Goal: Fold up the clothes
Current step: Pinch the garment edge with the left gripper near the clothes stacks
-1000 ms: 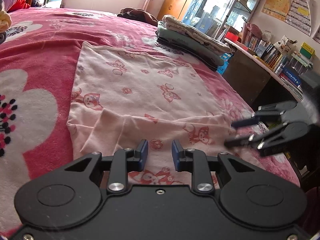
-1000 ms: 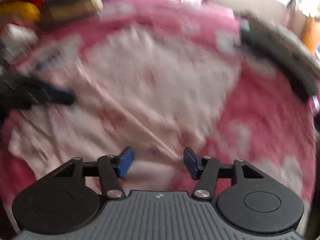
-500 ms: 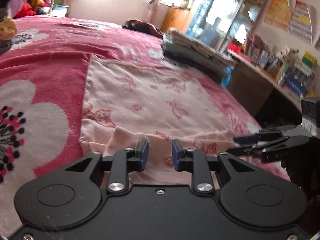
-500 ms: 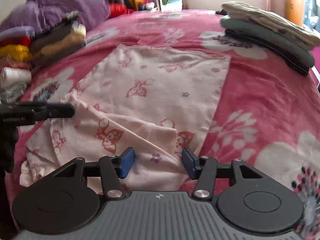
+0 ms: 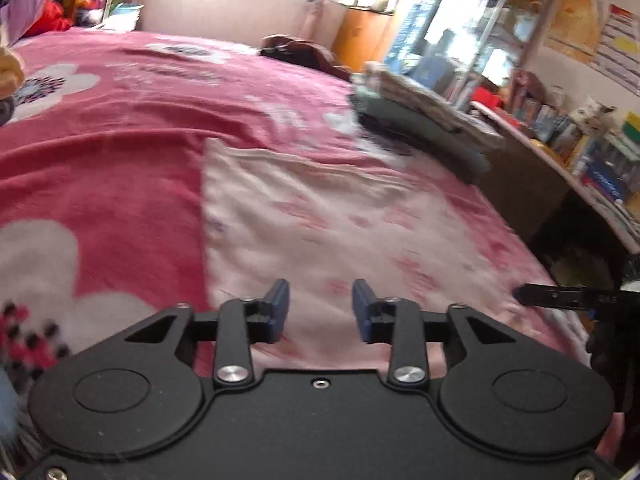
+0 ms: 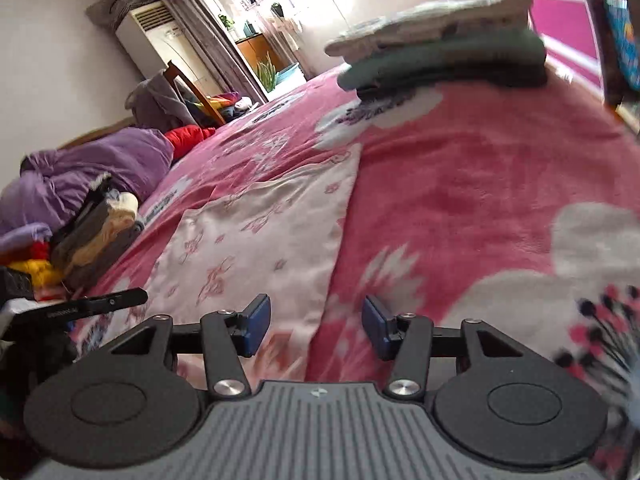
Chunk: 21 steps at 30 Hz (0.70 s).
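A pale pink garment [image 5: 320, 220] printed with small cartoon figures lies spread flat on the pink floral blanket [image 5: 120, 160]. My left gripper [image 5: 320, 310] hovers low over its near end, open, with nothing between the blue pads. In the right wrist view the garment [image 6: 256, 240] runs away to the left. My right gripper [image 6: 316, 328] is open and empty, straddling the garment's right edge where it meets the blanket [image 6: 460, 200]. Each gripper shows in the other's view: the right gripper [image 5: 560, 296] at the far right, the left gripper [image 6: 100, 304] at the far left.
A stack of folded clothes [image 5: 420, 120] [image 6: 440, 52] sits at the far right of the bed. Loose purple, red and yellow clothes [image 6: 80, 184] are heaped along the left side. A shelf of books [image 5: 580, 148] runs past the bed's right edge.
Both grippers have dropped lower and closer to the bed. The garment's crumpled near end has gone out of sight under them. The right view has tilted and the left jaws stand slightly wider.
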Each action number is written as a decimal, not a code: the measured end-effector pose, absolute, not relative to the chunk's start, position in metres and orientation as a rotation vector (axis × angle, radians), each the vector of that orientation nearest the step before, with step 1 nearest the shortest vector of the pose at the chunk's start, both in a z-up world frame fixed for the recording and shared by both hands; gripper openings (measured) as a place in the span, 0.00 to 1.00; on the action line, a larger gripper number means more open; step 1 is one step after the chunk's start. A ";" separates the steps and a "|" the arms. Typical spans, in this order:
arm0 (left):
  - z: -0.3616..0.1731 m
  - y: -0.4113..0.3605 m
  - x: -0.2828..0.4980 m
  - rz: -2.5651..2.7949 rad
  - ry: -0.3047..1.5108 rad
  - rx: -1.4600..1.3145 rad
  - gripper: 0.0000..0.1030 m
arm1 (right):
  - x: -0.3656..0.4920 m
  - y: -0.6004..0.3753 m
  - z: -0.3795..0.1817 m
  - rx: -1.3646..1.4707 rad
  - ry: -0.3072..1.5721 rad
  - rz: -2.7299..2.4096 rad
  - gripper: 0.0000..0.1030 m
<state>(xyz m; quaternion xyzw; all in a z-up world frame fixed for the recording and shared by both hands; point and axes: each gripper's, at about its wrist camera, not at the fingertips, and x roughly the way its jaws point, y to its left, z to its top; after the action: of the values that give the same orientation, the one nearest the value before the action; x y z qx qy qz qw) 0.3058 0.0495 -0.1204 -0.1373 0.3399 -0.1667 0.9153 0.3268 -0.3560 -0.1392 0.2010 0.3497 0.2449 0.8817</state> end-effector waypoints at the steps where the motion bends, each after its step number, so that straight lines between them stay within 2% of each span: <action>1: -0.123 0.057 0.314 -0.339 0.709 -0.302 0.38 | 0.335 -0.358 -0.142 0.446 0.729 0.517 0.49; 3: -0.125 0.070 0.330 -0.358 0.714 -0.335 0.41 | 0.352 -0.363 -0.145 0.492 0.733 0.529 0.49; 13: -0.124 0.116 0.393 -0.405 0.654 -0.496 0.41 | 0.421 -0.351 -0.140 0.440 0.749 0.550 0.48; 21: -0.138 0.123 0.425 -0.360 0.687 -0.460 0.39 | 0.462 -0.344 -0.144 0.430 0.733 0.568 0.46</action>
<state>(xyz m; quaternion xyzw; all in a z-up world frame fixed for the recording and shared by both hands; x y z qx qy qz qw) 0.4246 0.1228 -0.1381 -0.2223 0.3321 -0.1737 0.9000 0.4624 -0.3443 -0.1442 0.2055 0.3508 0.2718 0.8723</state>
